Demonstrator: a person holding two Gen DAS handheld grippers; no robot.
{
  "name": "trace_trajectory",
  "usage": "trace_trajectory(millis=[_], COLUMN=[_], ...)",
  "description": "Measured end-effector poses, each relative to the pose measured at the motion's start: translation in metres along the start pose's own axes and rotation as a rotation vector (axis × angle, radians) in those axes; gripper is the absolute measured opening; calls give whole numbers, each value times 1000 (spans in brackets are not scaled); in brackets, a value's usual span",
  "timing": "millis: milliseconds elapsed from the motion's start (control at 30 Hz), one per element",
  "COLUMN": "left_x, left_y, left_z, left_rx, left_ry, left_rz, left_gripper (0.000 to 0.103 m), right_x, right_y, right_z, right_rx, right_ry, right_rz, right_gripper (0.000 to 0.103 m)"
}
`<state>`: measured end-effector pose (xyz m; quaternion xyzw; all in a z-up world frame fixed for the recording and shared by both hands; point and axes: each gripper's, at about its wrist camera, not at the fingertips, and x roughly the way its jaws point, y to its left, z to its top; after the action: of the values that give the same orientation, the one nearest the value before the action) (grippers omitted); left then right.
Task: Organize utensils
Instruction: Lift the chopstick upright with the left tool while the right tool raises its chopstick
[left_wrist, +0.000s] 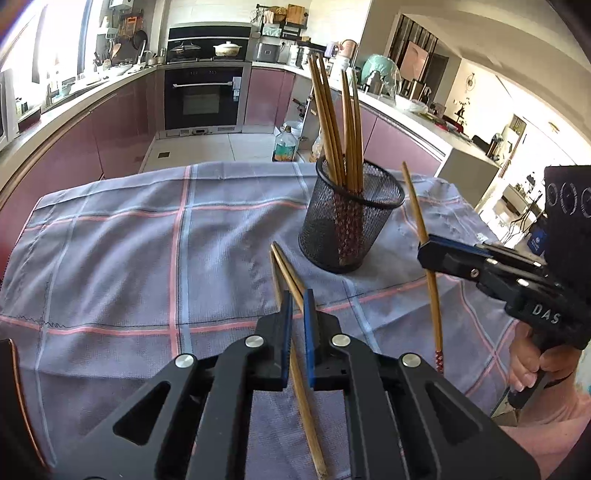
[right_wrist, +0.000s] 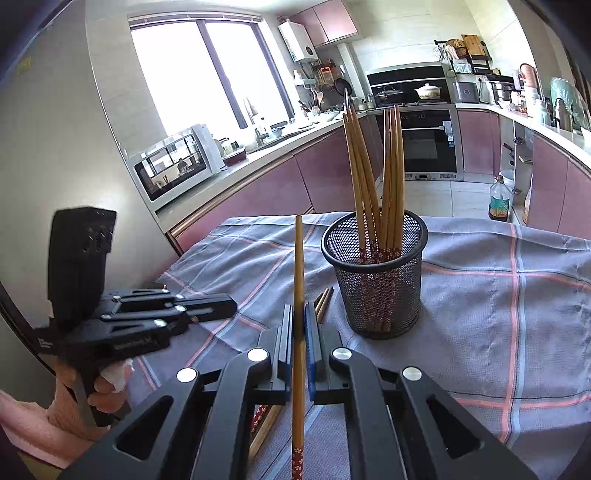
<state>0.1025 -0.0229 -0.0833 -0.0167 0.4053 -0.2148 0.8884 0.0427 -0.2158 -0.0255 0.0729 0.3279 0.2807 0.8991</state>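
A black mesh cup (left_wrist: 351, 218) stands on the checked cloth and holds several wooden chopsticks (left_wrist: 334, 122); it also shows in the right wrist view (right_wrist: 376, 280). My right gripper (right_wrist: 298, 325) is shut on one chopstick (right_wrist: 298, 295), held nearly upright just left of the cup; the left wrist view shows it (left_wrist: 421, 225) right of the cup. My left gripper (left_wrist: 297, 306) hovers low over two chopsticks (left_wrist: 291, 280) lying on the cloth, its jaws a narrow gap apart around one of them, not clearly clamped.
The table is covered by a grey-blue cloth with pink lines (left_wrist: 147, 258). Beyond it are pink kitchen cabinets, an oven (left_wrist: 203, 96) and a bottle on the floor (left_wrist: 284, 146). A microwave (right_wrist: 173, 166) sits on the left counter.
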Motion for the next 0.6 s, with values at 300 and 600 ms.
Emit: trace_trajectory(millis=[300, 600], left_x=[48, 75], left_y=[4, 4], left_z=[-12, -7], left_rx=[16, 27], left_ry=[104, 142], left_rz=[55, 95], left_gripper=[20, 20], right_x=[4, 9], right_y=[-1, -1], right_z=[-4, -6], right_rx=[-1, 2], right_ry=[24, 40], right_rz=[4, 7], right_gripper=[5, 5])
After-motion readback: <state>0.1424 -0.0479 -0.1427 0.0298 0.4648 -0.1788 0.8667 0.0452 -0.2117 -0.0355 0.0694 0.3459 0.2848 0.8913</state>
